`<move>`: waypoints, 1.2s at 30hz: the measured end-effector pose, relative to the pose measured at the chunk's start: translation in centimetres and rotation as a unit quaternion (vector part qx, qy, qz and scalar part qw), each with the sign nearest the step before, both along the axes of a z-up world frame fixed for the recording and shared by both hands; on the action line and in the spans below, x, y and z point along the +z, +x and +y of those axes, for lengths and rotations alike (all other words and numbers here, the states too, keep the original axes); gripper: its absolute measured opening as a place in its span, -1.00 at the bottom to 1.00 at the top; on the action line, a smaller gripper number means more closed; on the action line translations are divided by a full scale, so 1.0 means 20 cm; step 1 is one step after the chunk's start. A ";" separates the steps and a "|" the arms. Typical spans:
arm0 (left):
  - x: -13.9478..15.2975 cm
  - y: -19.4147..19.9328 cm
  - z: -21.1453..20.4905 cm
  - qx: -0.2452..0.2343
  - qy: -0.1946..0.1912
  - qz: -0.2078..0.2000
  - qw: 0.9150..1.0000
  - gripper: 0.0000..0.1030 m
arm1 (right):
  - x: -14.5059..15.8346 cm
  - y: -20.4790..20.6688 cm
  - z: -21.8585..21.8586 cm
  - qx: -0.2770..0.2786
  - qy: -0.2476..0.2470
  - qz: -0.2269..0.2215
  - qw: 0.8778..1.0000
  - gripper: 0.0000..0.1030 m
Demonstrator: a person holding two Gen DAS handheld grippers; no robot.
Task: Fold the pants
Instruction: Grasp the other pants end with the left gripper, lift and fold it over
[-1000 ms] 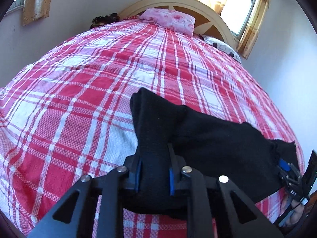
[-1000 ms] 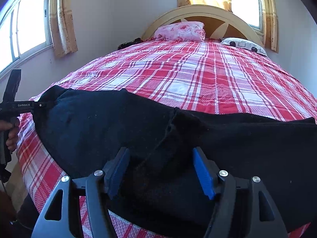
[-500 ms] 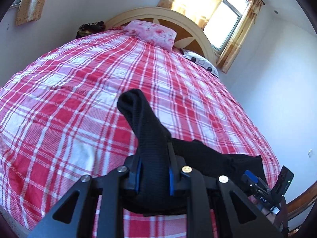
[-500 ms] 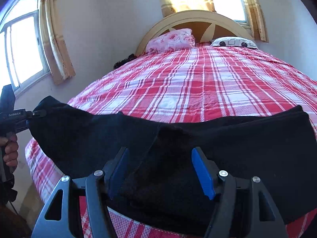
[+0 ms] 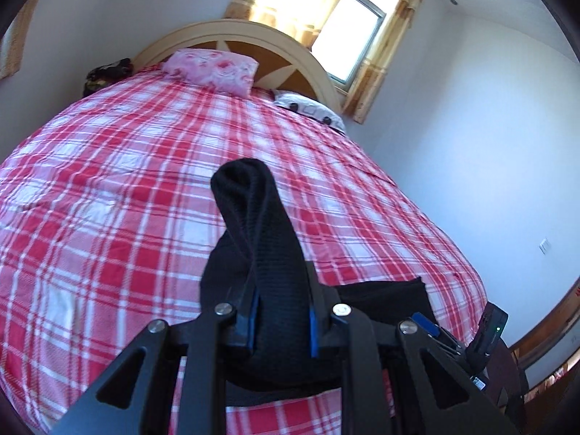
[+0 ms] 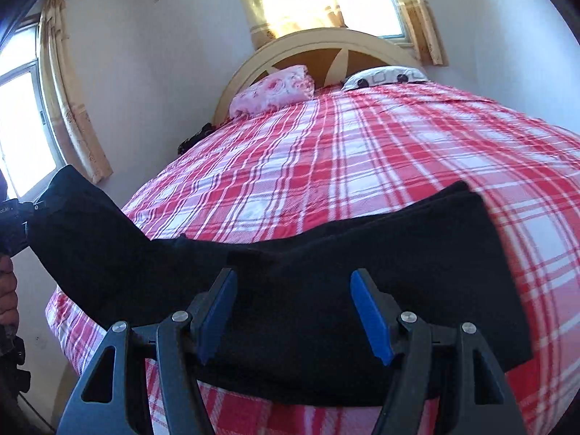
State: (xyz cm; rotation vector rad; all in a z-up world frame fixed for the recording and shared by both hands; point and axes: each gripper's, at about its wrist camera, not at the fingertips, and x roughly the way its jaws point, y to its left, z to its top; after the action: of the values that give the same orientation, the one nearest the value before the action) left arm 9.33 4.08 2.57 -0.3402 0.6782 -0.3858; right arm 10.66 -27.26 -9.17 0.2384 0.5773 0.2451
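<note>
Black pants [image 6: 362, 264] lie across the near end of a red plaid bed [image 6: 362, 152]. My left gripper [image 5: 281, 311] is shut on one end of them, and that end [image 5: 250, 195] stands up above the pads as a rolled bunch. In the right wrist view the same end [image 6: 79, 224] is lifted off the bed at the far left, beside the left gripper [image 6: 12, 217] and a hand [image 6: 7, 282]. My right gripper [image 6: 293, 308] stands open with the pants' middle lying between and under its blue pads [image 6: 369, 315]. It also shows in the left wrist view, low right, as the right gripper [image 5: 431, 326].
A pink flowered pillow [image 5: 210, 70] and a white spotted pillow [image 5: 308, 110] rest against the cream headboard [image 5: 253, 32]. A dark bundle [image 5: 107, 74] sits at the far left corner. Curtained windows [image 6: 21, 127] lie left and behind; a wall [image 5: 489, 145] runs close on the right.
My left gripper has risen with the pants' end, pulling it off the bed into an upright bunch. The right gripper has moved and rolled a little, still open over the pants' middle.
</note>
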 end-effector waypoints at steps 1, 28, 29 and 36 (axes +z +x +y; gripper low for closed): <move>0.01 0.01 -0.03 -0.007 0.001 0.000 1.000 -0.60 | 0.00 -0.01 -0.02 -0.005 0.004 0.002 1.000 0.30; -0.01 0.14 -0.96 -0.163 0.029 0.019 0.986 -0.60 | -0.03 -0.28 -0.53 -0.100 0.109 -0.033 0.988 0.30; -0.01 0.14 -0.99 -0.169 0.031 0.020 0.985 -0.60 | -0.03 -0.29 -0.55 -0.110 0.109 -0.039 0.987 0.30; -0.13 0.18 -1.22 -0.203 0.055 0.043 0.977 -0.60 | -0.08 -0.28 -0.67 -0.155 0.129 -0.023 0.979 0.30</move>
State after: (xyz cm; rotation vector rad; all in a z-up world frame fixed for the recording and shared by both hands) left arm 12.87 -20.36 0.01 -0.1105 0.8531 -0.7225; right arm 4.99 -40.58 -10.76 0.5676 0.4537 0.0216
